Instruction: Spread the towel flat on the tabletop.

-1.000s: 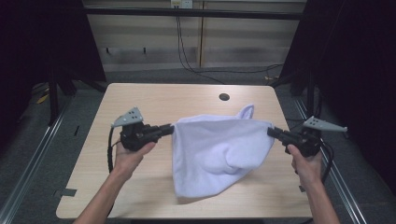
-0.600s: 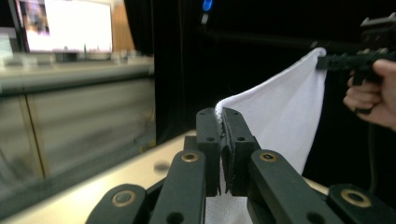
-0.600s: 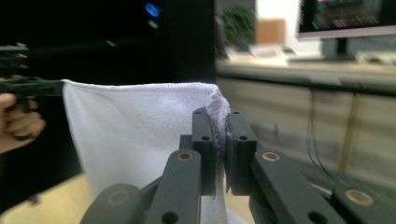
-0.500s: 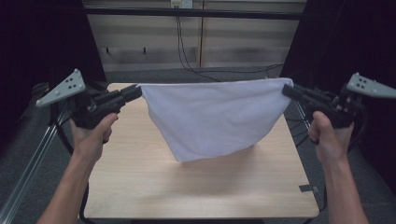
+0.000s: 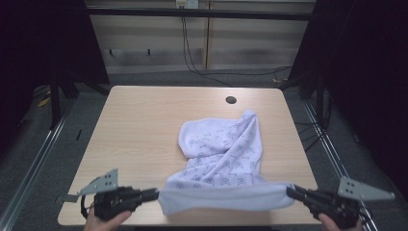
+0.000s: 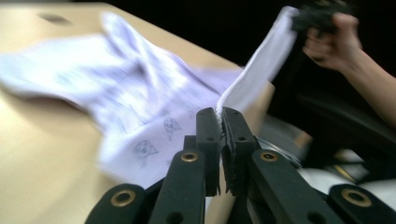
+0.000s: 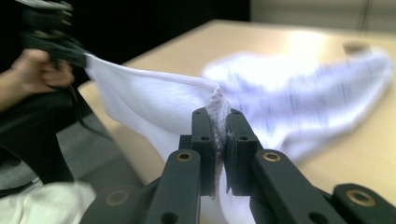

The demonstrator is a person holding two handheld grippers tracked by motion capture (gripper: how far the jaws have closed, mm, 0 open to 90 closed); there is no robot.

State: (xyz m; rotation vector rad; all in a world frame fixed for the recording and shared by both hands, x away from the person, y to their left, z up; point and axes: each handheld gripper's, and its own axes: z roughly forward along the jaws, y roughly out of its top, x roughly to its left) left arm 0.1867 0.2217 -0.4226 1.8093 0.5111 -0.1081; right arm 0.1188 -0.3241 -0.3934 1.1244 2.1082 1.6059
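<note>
A white towel (image 5: 221, 154) with a faint printed pattern lies crumpled on the wooden table (image 5: 144, 125), its near hem stretched along the table's front edge. My left gripper (image 5: 153, 194) is shut on the hem's left corner and my right gripper (image 5: 291, 191) on its right corner. In the left gripper view the towel (image 6: 140, 98) spreads away over the table from the closed jaws of that gripper (image 6: 220, 116), with the other hand (image 6: 331, 42) farther off. The right gripper view shows the towel's edge (image 7: 154, 93) bunched between the right gripper (image 7: 219, 116) jaws.
A round dark hole (image 5: 231, 100) sits near the table's far edge. Metal rails (image 5: 38, 159) run along the floor on both sides, and black cables (image 5: 192, 53) hang behind the table. Bare tabletop lies to the towel's left.
Both grippers have dropped from holding the towel stretched in the air and pulled back to the table's near edge. The towel now lies on the table.
</note>
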